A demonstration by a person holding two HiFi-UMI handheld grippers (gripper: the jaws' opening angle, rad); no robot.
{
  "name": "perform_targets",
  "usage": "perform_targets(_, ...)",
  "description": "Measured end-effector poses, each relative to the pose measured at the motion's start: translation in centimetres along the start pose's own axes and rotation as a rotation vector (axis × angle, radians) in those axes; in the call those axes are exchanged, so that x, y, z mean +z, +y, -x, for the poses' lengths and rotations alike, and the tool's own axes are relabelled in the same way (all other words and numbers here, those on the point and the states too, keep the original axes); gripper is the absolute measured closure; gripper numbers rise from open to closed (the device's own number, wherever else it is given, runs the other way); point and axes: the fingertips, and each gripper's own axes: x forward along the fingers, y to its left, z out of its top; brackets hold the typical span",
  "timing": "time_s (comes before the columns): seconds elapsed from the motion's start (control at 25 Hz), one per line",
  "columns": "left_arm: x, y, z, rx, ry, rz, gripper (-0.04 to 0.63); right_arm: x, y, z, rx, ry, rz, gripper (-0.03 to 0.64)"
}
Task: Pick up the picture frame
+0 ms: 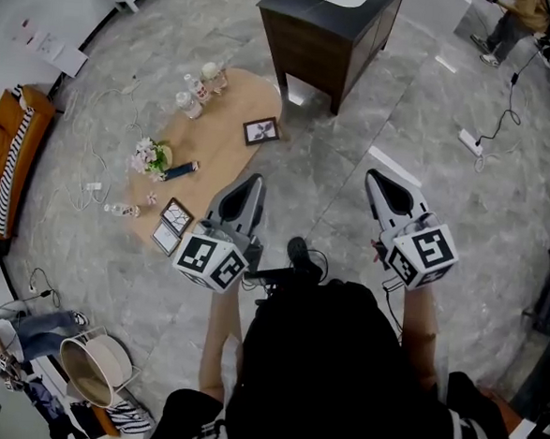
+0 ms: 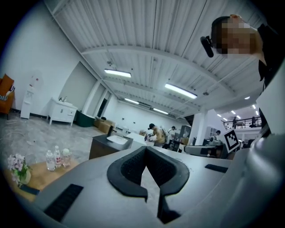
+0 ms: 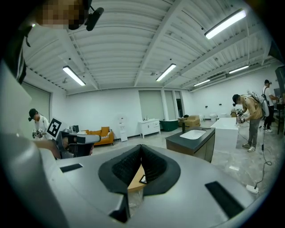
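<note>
The picture frame, small and dark with a pale flower image, lies flat near the right edge of an oval wooden table, at the end closest to a dark cabinet. Grey stone floor lies open between that edge and my two grippers, which I hold side by side, both well apart from the frame. My left gripper is closed with nothing in it, its tip just beside the table's right edge. My right gripper is closed and empty too, over bare floor. Elsewhere on the table are bottles, a bunch of flowers and two more frames at the near end. A power strip lies on the floor to the right. Only the right gripper view catches the picture frame, tiny in the narrow gap below where its jaws meet, along with an orange sofa. The left gripper view gives the bottles, flowers and cabinet instead.
</note>
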Motion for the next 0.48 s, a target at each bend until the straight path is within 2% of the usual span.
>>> perform_targets(0.2, 0.2, 4.9, -1.8, -0.014, 0.029, 0.037, 0.583, 0.5, 0.3, -4.7, -0.001, 0.008, 0.007, 0.604)
perform_targets(0.48, -0.1, 7.8, -4.4, -0.004, 0.051, 0.085, 0.583, 0.5, -0.6, -8.9, 0.022, 0.055, -0.009, 0.604)
